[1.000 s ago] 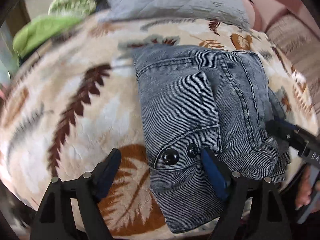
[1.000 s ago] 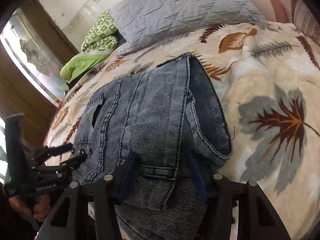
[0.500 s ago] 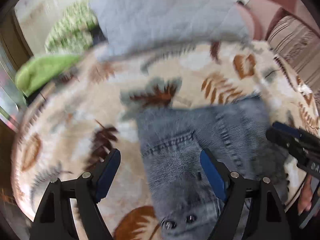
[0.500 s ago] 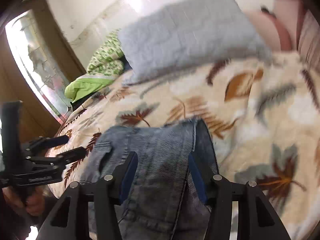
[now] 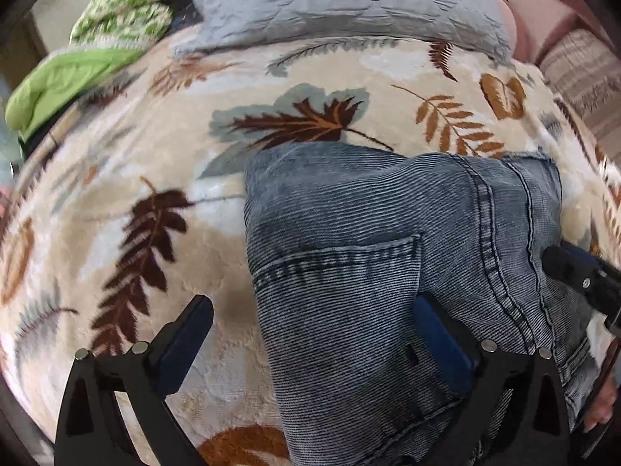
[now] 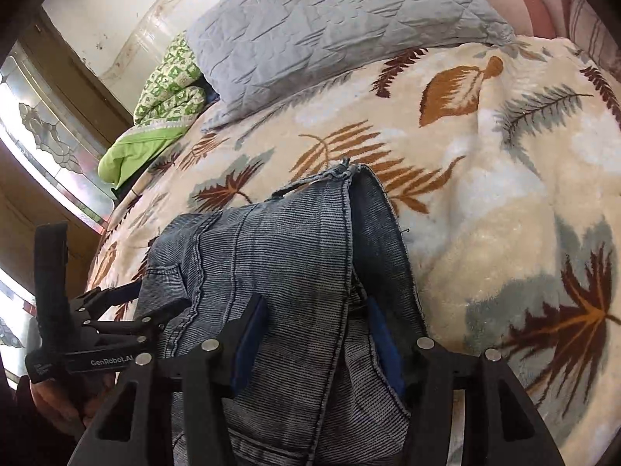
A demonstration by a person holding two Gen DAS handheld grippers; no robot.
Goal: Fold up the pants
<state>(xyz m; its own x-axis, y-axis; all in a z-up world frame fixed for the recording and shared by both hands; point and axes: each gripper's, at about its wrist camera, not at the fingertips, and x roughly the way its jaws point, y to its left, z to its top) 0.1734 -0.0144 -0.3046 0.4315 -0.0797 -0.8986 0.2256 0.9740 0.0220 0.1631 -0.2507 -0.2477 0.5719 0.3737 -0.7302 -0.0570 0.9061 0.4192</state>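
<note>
Pants (image 5: 388,272) lying on bed blanket (image 5: 155,194), centre to lower right of left-wrist frame, already doubled into a compact denim bundle w/ several layers stacked; pocket seam showing mid-frame, frayed hem edge at upper right of bundle. In right-wrist view, same pants (image 6: 279,256) filling centre-bottom, hem pointing toward upper centre, a darker inner layer exposed along right edge. Left claw (image 5: 310,345) spread wide: one blue pad over bare blanket at lower left, other pad against denim at lower centre-right; not clamped on anything. Right claw (image 6: 310,334) also apart, both pads straddling a raised ridge of fabric at bottom centre; looks like touching cloth on both sides, but no real pinch visible. Judgement: most of fold done — legs brought together & length halved at least once, bundle fairly square. Left to do, prob.: tidy right edge where inner layer sticks out, flatten the hump, maybe one more fold. Grey pillow (image 5: 349,0) & green cloth (image 5: 70,81) at top / upper left, well apart from pants, not in the way.
</note>
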